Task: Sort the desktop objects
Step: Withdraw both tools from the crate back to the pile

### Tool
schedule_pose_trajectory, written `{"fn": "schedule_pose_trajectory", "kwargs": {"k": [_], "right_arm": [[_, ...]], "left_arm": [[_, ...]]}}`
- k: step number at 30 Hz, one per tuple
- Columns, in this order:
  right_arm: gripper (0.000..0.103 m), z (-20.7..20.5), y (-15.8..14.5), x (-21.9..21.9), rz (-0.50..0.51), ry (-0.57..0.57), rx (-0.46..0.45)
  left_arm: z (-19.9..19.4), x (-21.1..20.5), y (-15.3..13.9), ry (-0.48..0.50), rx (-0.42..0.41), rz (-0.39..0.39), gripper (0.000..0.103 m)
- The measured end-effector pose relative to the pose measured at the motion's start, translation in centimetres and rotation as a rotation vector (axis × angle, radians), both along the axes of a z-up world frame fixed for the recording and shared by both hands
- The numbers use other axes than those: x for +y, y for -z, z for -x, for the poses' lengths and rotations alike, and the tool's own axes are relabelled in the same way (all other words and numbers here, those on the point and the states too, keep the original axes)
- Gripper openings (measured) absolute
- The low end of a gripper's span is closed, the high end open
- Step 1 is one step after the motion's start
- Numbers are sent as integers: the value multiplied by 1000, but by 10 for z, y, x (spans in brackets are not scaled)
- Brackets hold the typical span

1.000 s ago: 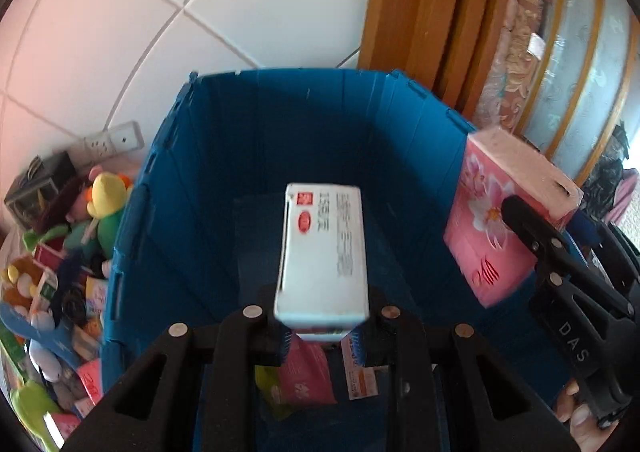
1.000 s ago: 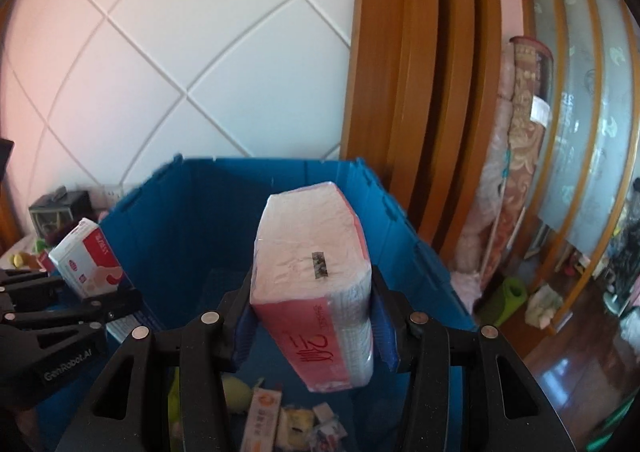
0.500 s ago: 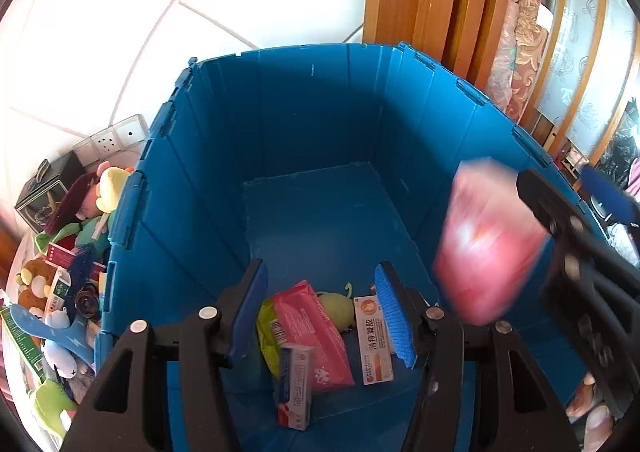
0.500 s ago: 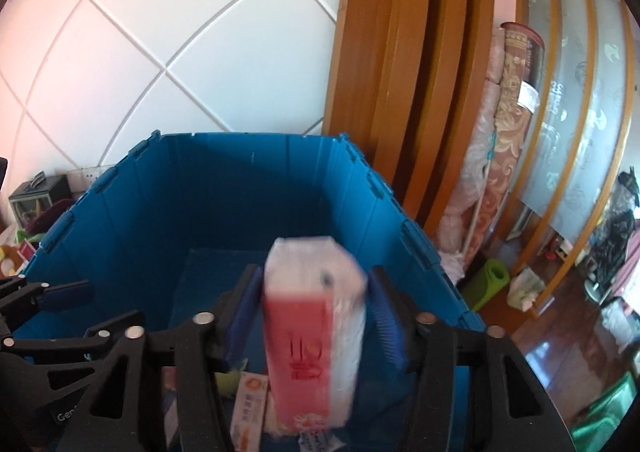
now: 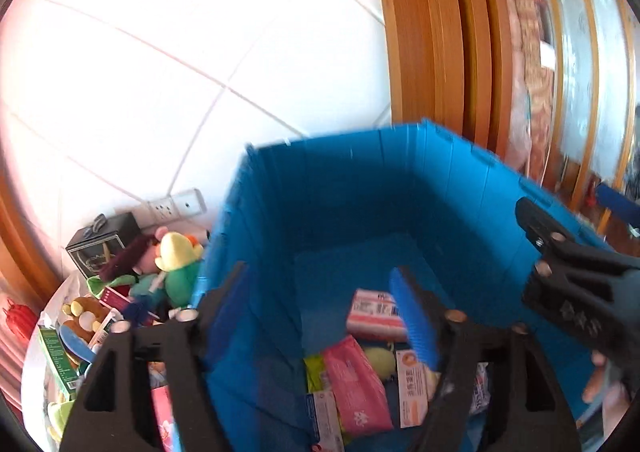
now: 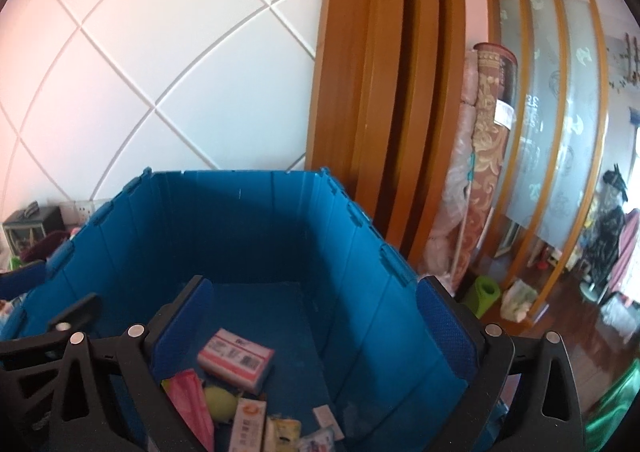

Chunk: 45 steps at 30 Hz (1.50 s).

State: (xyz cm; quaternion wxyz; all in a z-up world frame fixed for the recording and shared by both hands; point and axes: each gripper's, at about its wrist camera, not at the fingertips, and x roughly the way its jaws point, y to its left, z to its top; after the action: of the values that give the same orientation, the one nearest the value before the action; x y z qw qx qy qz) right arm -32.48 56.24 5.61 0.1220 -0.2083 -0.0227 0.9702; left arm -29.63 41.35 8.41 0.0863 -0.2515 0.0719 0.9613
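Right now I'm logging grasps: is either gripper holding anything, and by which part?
Nothing is held. The left gripper and right gripper have opening jaws with nothing between them; the tissue pack lies in the blue crate.

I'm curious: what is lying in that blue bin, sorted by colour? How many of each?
Pink: 2, a tissue pack and a flat packet
Yellow-green: 1, a round soft toy
White and orange: 1, a slim box
Total: 4 that can be told clearly. A few more small packets lie at the near end of the bin, too cut off to count.
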Motion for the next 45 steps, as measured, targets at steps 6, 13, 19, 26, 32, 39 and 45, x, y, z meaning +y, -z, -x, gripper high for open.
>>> {"fn": "schedule_pose_trajectory", "kwargs": {"k": [6, 13, 19, 26, 32, 39, 45], "right_arm": [[103, -12, -2, 1, 10, 0, 76], [103, -42, 6, -32, -103, -92, 218], [103, -93, -3, -67, 22, -206, 360], [103, -137, -5, -138, 72, -343, 448], [103, -146, 5, -203, 78, -470, 403], [103, -153, 32, -278, 46, -612, 327], [103, -155, 78, -328, -5, -675, 182]], "left_arm": [[-60, -71, -25, -78, 208, -98, 80], [-87, -165, -5, -182, 244, -124, 80], [-104, -244, 34, -287, 164, -111, 80], [-137, -341, 65, -413, 134, -74, 80], [-158, -429, 104, -551, 42, -8, 80], [-175, -535, 167, -663, -169, 10, 80], [-170, -587, 219, -615, -337, -38, 80]]}}
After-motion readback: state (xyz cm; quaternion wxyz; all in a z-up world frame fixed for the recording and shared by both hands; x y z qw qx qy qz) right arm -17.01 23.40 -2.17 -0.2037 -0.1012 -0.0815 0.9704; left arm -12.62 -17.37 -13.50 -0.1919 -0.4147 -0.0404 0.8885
